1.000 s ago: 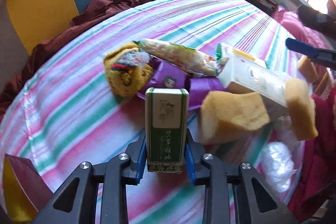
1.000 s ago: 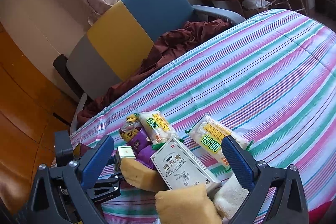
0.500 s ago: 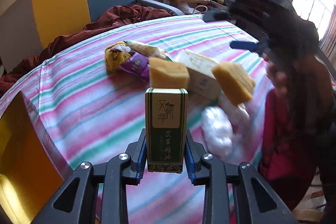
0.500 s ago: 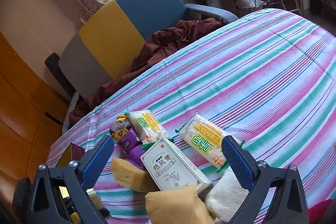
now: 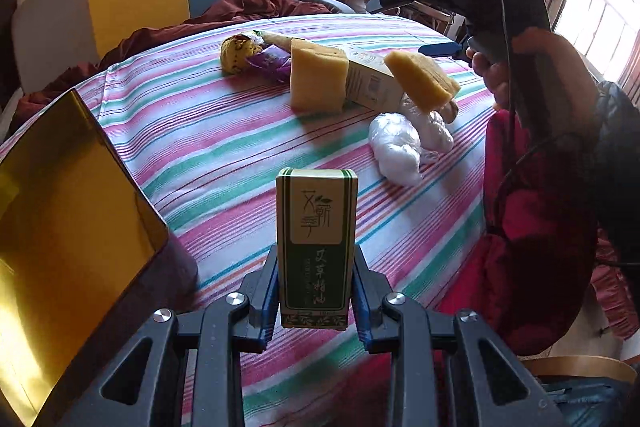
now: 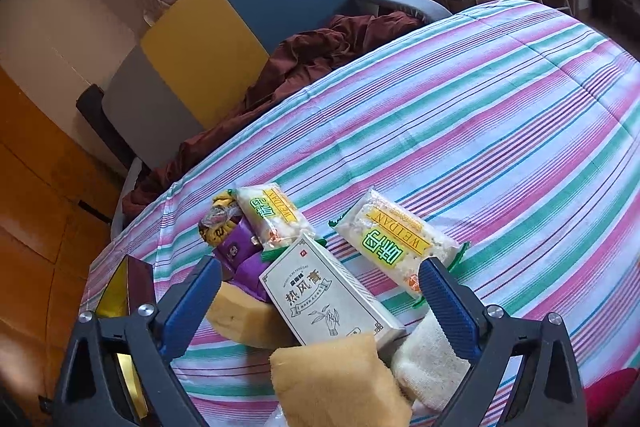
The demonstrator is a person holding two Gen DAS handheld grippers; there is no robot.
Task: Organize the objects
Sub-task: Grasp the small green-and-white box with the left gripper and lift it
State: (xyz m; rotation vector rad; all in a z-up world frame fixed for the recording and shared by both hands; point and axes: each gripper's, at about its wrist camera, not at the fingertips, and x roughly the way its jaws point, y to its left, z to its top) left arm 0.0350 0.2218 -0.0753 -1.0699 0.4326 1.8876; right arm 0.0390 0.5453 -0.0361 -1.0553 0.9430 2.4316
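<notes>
A: What are the jaws doing?

B: In the left wrist view, the left gripper (image 5: pixel 316 291) is clenched on a green box (image 5: pixel 316 243), held upright at lower centre of the frame. In the right wrist view, the right gripper (image 6: pixel 320 303) has its jaws spread wide with nothing between them, hanging over the pile.

A: What has just changed?

B: A second ago the green box sat right in front of the pile. Now the pile lies well back, in the upper middle of the left view, and a gold tray (image 5: pixel 60 227) fills the left edge, just beside the box. The right gripper has hardly shifted.

A: What is in the pile?

B: Two sponges (image 5: pixel 318 81), a white carton (image 6: pixel 328 299), two snack packs (image 6: pixel 396 243), a purple packet (image 6: pixel 240 255), a yellow knit thing (image 5: pixel 236 53) and a crumpled plastic bag (image 5: pixel 396 143), all on a striped cloth (image 5: pixel 224 139). I cannot tell if it covers a bed or a table.

A: What does that mean for the task?

B: My reading: the box has been carried away from the clutter toward the tray, likely its sorting place. It is not yet set down, and the rest is unsorted, so the job looks early.

A: Anyone in view?

B: A hand (image 5: pixel 532 67) at the right of the left view holds the other gripper above a red sleeve.
</notes>
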